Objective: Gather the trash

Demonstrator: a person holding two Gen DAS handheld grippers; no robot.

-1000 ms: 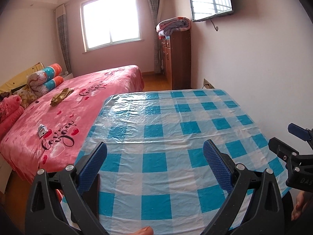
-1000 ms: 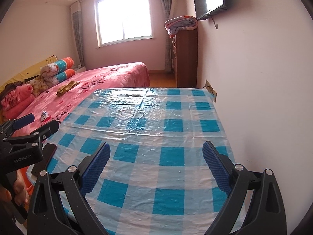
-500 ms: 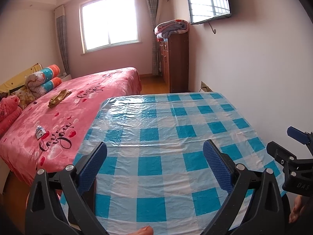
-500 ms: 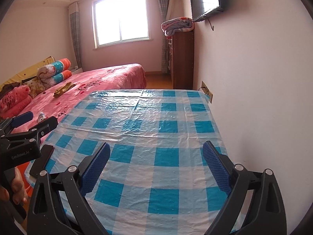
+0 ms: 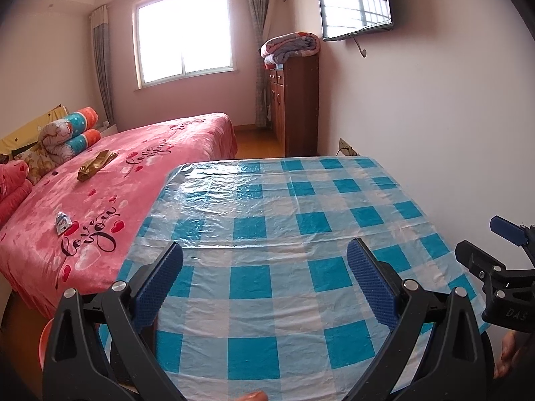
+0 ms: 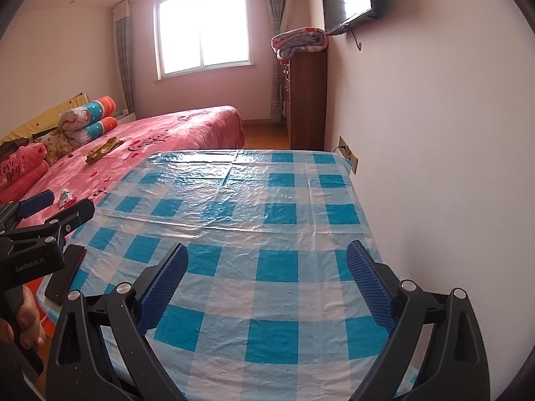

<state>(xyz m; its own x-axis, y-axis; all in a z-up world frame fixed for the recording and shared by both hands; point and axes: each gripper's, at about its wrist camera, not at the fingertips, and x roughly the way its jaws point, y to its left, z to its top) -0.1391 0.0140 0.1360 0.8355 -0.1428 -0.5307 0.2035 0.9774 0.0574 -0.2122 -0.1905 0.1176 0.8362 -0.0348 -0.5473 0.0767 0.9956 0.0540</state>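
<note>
Two bits of trash lie on the pink bed point(image 5: 160, 153): a crumpled gold wrapper point(image 5: 96, 164) far back and a small white-and-blue wrapper point(image 5: 62, 223) nearer the bed's edge. In the right wrist view the gold wrapper point(image 6: 102, 149) and the small wrapper point(image 6: 66, 197) show at the left. My left gripper point(image 5: 264, 282) stands open over the blue-checked table point(image 5: 277, 220), holding nothing. My right gripper point(image 6: 265, 282) is open above the same cloth, near the wall. Each gripper shows at the side of the other's view.
A dark phone point(image 6: 65, 275) lies on the table's left front corner. An orange bin point(image 5: 45, 341) stands low between bed and table. Rolled quilts point(image 5: 68, 133) sit at the bed's head. A wooden cabinet point(image 5: 297, 103) and a wall TV point(image 5: 354, 3) line the right wall.
Both cameras have tilted up and back slightly, so the table sits lower in each view. Both grippers stay open and hold nothing.
</note>
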